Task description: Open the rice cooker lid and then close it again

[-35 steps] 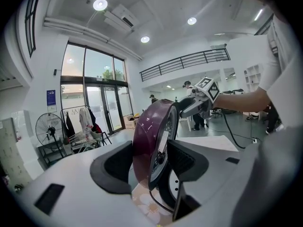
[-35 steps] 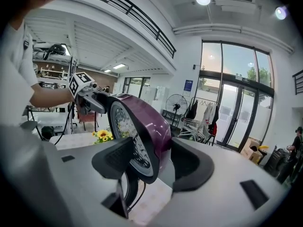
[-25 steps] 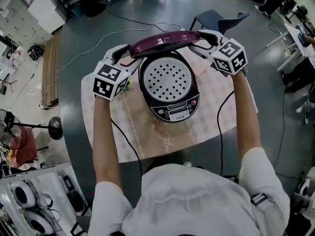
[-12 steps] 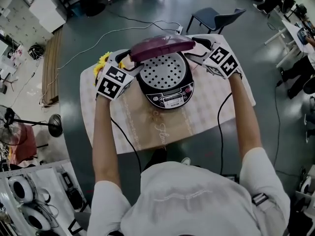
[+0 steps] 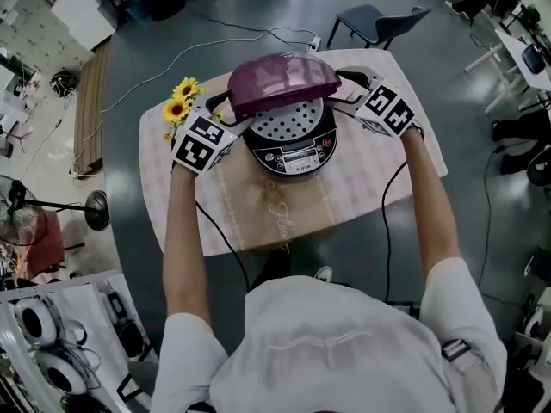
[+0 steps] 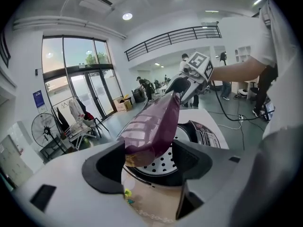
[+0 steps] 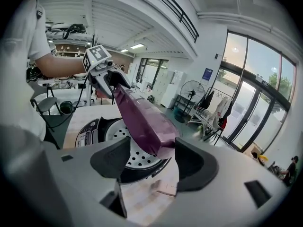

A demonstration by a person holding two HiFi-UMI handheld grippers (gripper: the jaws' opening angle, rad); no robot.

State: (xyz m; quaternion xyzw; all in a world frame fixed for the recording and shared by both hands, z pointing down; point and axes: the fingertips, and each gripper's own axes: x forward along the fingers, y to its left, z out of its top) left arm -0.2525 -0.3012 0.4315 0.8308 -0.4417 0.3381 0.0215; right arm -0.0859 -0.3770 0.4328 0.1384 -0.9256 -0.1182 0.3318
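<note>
The black rice cooker (image 5: pixel 297 155) stands on the table with its purple lid (image 5: pixel 282 83) tilted partway down over the perforated inner plate (image 5: pixel 288 120). My left gripper (image 5: pixel 231 114) sits at the lid's left edge and my right gripper (image 5: pixel 346 91) at its right edge. Both pairs of jaws have just been opening. In the left gripper view the lid's rim (image 6: pixel 151 126) hangs between the wide jaws (image 6: pixel 149 163), not clamped. From the right gripper view the lid's end (image 7: pixel 144 122) also lies loose between the spread jaws (image 7: pixel 151 162).
The cooker rests on a pale patterned tablecloth (image 5: pixel 267 218). Yellow sunflowers (image 5: pixel 179 101) lie at the table's left rear corner. A dark chair (image 5: pixel 379 20) stands behind the table, and cables trail over the floor and off the table's front.
The lid has swung down from nearly upright to a low tilt over the pot. Both grippers went down with it, and their jaws spread wider.
</note>
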